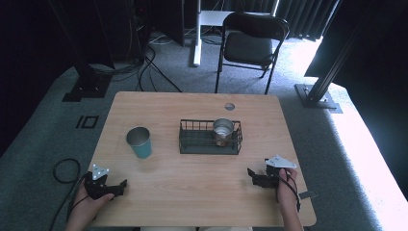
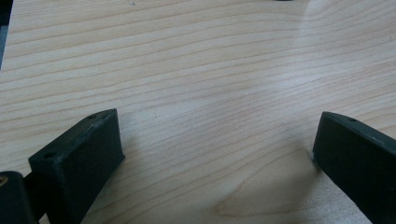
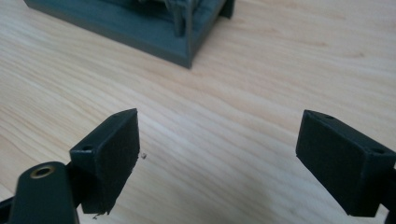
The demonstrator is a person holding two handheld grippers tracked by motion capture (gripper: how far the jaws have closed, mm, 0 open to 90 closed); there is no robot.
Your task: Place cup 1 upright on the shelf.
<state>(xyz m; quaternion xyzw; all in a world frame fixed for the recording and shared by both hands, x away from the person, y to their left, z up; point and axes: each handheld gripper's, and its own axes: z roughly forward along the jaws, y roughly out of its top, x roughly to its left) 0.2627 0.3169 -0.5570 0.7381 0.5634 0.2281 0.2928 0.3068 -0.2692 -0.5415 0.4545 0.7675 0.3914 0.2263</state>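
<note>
A teal metal cup (image 1: 139, 142) stands upright on the wooden table (image 1: 192, 192), left of centre. A dark wire basket (image 1: 210, 138) sits mid-table with a copper-toned metal cup (image 1: 223, 132) upright in its right end. My left gripper (image 1: 120, 185) rests low at the table's front left corner, open, with bare wood between its fingers (image 2: 84, 154). My right gripper (image 1: 251, 174) rests at the front right, open, jaws wide apart over bare wood. The basket's corner (image 3: 154, 32) lies ahead of it in the right gripper view.
A round cable hole (image 1: 229, 106) sits near the table's far edge. Beyond the table stand a black folding chair (image 1: 250, 43), a white desk leg (image 1: 196, 33) and black frame posts. Cables lie on the grey carpet at the left (image 1: 62, 171).
</note>
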